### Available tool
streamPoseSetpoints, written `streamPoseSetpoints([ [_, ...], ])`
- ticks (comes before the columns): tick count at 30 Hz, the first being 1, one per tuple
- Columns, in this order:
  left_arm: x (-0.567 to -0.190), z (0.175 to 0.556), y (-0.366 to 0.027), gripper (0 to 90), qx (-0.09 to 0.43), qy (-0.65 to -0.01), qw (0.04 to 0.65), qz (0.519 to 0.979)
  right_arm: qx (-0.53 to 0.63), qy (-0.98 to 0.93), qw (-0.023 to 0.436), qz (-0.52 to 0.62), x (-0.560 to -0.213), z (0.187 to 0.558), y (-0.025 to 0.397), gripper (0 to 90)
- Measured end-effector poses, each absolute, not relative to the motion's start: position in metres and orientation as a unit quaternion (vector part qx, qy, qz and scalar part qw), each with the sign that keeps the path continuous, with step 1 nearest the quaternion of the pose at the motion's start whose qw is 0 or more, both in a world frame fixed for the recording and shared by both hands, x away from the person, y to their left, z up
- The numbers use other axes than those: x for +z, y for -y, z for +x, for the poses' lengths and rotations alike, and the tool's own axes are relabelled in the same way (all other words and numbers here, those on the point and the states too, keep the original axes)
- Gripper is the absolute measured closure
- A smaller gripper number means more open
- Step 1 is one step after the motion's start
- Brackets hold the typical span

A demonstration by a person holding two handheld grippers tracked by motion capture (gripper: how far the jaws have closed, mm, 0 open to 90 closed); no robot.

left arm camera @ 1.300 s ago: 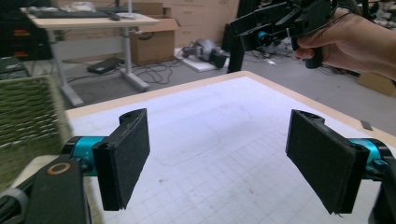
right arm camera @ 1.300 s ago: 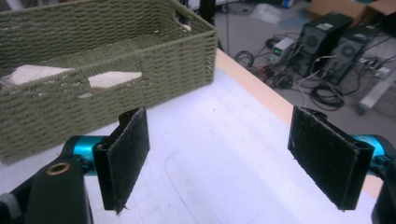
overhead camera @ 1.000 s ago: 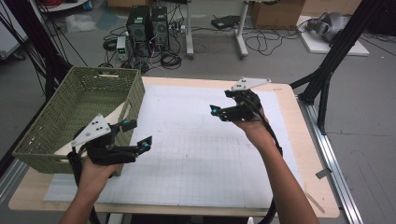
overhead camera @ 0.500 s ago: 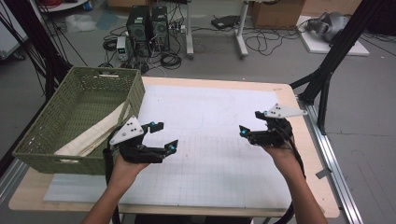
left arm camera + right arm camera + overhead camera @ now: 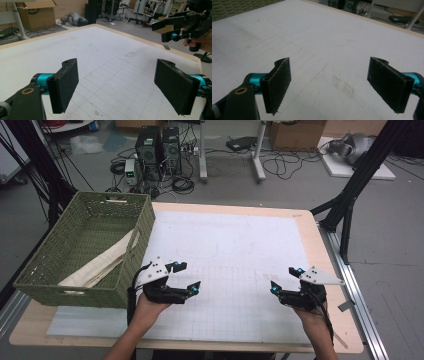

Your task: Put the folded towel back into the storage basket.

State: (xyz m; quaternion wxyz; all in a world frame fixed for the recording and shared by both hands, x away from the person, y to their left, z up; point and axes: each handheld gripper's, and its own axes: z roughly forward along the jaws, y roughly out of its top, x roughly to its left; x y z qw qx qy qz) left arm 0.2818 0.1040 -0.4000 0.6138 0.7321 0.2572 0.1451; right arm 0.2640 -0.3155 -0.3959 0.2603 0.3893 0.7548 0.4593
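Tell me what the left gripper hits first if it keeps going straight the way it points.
Probably nothing on the mat: the left gripper, jaws open, points across bare gridded surface. The right gripper sits off to one side, seemingly outside that line, though depth is unclear.

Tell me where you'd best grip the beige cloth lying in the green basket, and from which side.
Probably the cloth's upper end, which leans up against the basket's right wall near the rim. Come from above with the left gripper, the nearer one, its jaws open. That end stands highest and clear of the woven walls; the rest lies low along the bottom, harder to pinch.
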Motion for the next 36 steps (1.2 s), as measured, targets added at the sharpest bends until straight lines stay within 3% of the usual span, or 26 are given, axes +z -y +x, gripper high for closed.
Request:
streamPoseSetpoints([
  [11, -0.411, 0.281, -0.106, 20.5, 0.147, -0.266, 0.606, 0.735, 0.456, -0.747, 0.28, 0.396, -0.407, 0.25, 0.32, 18.1],
  [36, -0.417, 0.277, -0.114, 21.1, 0.153, -0.28, 0.598, 0.735, 0.453, -0.754, 0.27, 0.393, -0.413, 0.252, 0.315, 18.1],
])
